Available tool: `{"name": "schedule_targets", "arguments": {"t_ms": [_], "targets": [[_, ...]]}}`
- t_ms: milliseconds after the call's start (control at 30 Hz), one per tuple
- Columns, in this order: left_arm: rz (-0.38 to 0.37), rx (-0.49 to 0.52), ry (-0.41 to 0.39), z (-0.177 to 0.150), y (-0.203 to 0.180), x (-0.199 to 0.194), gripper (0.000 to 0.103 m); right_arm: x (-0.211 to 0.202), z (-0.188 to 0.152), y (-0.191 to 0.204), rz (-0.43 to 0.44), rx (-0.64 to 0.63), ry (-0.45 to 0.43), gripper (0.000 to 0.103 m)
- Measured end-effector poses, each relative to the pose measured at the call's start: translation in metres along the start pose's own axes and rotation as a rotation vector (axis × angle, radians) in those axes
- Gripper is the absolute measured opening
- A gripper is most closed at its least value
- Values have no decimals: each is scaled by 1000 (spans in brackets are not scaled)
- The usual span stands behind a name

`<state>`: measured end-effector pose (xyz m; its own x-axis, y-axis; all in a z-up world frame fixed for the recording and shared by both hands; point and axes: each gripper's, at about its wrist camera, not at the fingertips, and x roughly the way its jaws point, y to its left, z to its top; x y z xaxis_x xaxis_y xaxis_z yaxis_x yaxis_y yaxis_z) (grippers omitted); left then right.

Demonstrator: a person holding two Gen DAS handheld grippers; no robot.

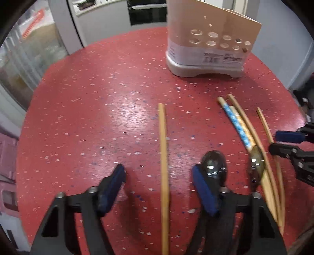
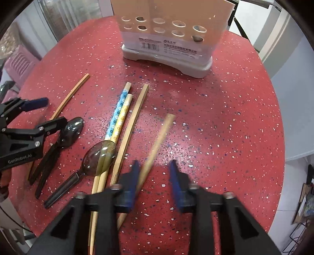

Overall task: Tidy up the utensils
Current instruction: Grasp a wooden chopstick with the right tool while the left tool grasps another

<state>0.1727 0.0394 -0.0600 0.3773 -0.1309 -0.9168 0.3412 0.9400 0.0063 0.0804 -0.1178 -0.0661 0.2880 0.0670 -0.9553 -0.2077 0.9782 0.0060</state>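
Right wrist view: left gripper (image 2: pixel 46 110) (marked "GenRobot.AI") and right gripper (image 2: pixel 154 166) both gape.

red speckled table (image 1: pixel 88 109), oven (image 1: pixel 147 11)

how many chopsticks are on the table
5: a plain one far left by the left gripper, a blue-patterned and a yellow-patterned side by side, a plain one beside them, and one between the right gripper's fingers.
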Motion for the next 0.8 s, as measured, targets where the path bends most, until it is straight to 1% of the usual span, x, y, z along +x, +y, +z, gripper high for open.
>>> {"name": "schedule_targets", "arguments": {"t_ms": [33,67,100,133,167,233,300,367,600,733,800], "targets": [[-24,7,5,0,-2,-2,71,0,1,1,10,-1,0,14],[-26,25,0,0,-4,-4,63,0,0,1,13,-1,-1,13],[-42,38,-2,0,-7,-6,46,-1,0,2,22,-2,-5,10],[-33,45,-5,-1,-10,-7,33,-1,-1,-1,22,-4,-10,8],[-18,53,-9,-2,-13,-8,33,-1,-6,-7,28,-4,-16,7],[1,50,-23,-5,-17,-10,33,-2,-9,-13,96,20,-19,7],[5,35,-39,-10,-22,-12,33,-5,-14,-18,119,30,-31,7],[8,8,-71,-15,-23,-18,33,-7,-17,-21,140,32,-49,7],[17,-91,-182,-29,-18,-49,33,-31,-37,-38,213,38,-153,7],[12,-122,-240,-34,-15,-69,33,-44,-47,-54,268,61,-211,7],[10,-129,-261,-35,-17,-77,33,-52,-48,-54,298,73,-238,7]]}}
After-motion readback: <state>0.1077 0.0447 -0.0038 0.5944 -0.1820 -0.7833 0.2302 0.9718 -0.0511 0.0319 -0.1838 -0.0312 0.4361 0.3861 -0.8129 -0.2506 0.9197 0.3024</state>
